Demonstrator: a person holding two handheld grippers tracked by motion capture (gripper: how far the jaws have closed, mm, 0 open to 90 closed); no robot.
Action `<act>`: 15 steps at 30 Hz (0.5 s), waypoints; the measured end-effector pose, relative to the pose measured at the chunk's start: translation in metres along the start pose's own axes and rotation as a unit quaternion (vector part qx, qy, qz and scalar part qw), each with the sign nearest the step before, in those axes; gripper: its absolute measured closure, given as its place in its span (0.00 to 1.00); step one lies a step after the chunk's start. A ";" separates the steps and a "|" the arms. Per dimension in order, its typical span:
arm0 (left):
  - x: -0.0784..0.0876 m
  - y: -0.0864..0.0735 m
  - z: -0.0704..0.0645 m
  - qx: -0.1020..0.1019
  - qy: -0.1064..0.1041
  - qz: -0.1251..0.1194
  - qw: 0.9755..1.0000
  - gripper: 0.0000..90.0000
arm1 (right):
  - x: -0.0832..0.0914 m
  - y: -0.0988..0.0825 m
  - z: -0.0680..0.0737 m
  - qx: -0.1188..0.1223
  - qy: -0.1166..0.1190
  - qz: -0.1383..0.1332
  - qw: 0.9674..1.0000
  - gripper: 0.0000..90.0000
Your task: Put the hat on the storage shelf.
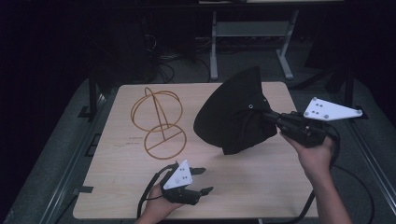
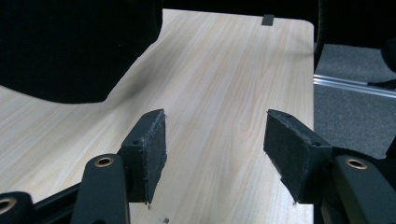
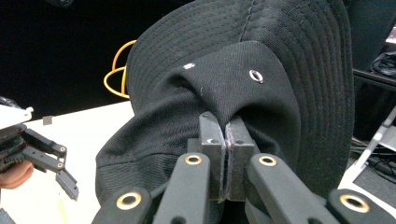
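Now, watch out: your right gripper (image 3: 226, 154) pinches just a small fold of the black hat (image 1: 233, 112), so the cloth could slip free and the hat could drop.
Other risk: the floppy brim hangs low and could drag on the table (image 1: 261, 186).
Hat look: black, soft, wide stitched brim, tiny metal holes.
Hat place: lifted over the table's right side, beside the gold wire stand (image 1: 159, 121).
Left gripper (image 1: 201, 181): jaws apart, holding nothing, near you.
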State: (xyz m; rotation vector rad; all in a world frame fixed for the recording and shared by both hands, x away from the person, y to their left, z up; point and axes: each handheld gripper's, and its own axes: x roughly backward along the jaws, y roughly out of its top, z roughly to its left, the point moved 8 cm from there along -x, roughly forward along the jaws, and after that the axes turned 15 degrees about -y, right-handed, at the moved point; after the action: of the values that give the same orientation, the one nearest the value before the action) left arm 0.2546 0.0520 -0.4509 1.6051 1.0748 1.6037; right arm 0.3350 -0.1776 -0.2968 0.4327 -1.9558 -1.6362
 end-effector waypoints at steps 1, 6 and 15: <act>0.000 -0.001 0.000 0.000 -0.001 0.002 1.000 0.41 | -0.003 0.003 0.001 0.001 0.004 0.000 1.000 0.98; -0.003 -0.002 -0.002 0.003 -0.010 0.006 1.000 0.40 | -0.008 0.009 0.004 0.003 0.011 -0.001 1.000 0.98; -0.007 -0.007 -0.001 0.013 -0.014 0.017 1.000 0.36 | -0.018 0.021 0.013 0.011 0.025 0.001 1.000 0.98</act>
State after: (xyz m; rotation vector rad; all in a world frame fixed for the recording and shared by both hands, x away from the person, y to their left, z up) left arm 0.2537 0.0497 -0.4603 1.6669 1.0634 1.5895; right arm 0.3438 -0.1526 -0.2810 0.4764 -1.9383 -1.5891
